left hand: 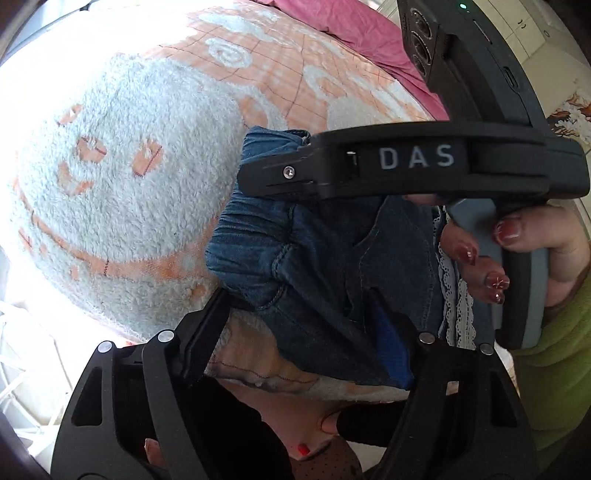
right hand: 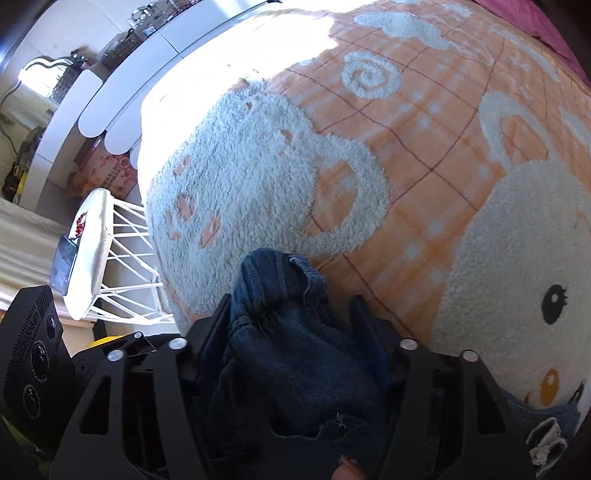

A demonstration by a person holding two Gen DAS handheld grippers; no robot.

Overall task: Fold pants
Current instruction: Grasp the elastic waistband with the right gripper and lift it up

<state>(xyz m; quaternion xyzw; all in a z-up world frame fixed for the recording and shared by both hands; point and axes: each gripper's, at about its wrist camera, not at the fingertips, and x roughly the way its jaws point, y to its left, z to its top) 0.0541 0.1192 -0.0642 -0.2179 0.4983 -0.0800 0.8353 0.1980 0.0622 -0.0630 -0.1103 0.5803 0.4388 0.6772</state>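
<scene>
The pants are blue denim jeans (left hand: 317, 266), bunched on an orange and white fleecy blanket (left hand: 122, 206) that covers a bed. My left gripper (left hand: 295, 325) has its fingers around the bunched denim near the blanket's front edge. My right gripper shows in the left wrist view (left hand: 280, 173) as a black arm marked DAS, reaching across over the jeans. In the right wrist view my right gripper (right hand: 291, 317) is shut on a thick fold of the jeans (right hand: 288, 354), with the waistband poking out past the fingertips. A frayed hem (right hand: 546, 439) lies at the lower right.
The blanket (right hand: 406, 166) carries a cartoon cat face at the right. A pink sheet (left hand: 351, 33) lies beyond it. A white wire-legged stool (right hand: 99, 251) with a phone stands left of the bed. A white cabinet (right hand: 110, 81) is further left.
</scene>
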